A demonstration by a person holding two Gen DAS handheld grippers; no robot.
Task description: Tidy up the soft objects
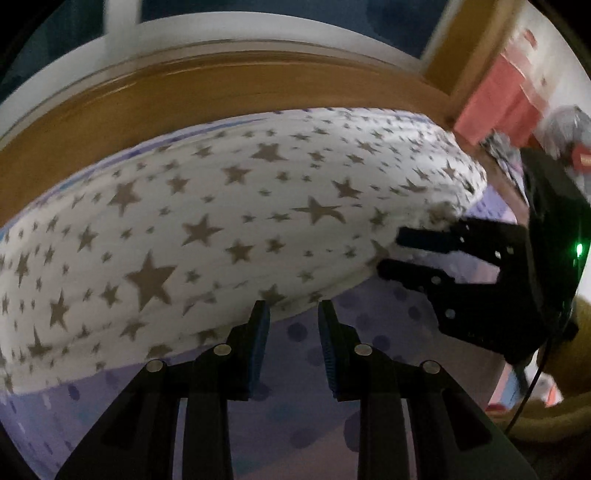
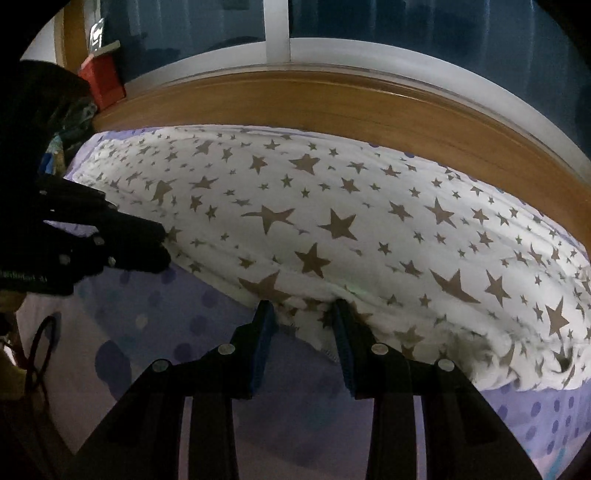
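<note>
Matt star-print cloth pillow (image 2: 332, 221); glossy wooden headboard (image 2: 332, 99); dotted cloth sheet (image 2: 166, 314)

Bed (image 2: 155, 332) (lilac dotted sheet), star-print pillow (image 2: 332, 229) lying on it

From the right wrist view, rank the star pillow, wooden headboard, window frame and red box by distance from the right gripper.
1. star pillow, at the right gripper tips.
2. wooden headboard, behind it.
3. window frame and red box, far left: too close to call.
</note>
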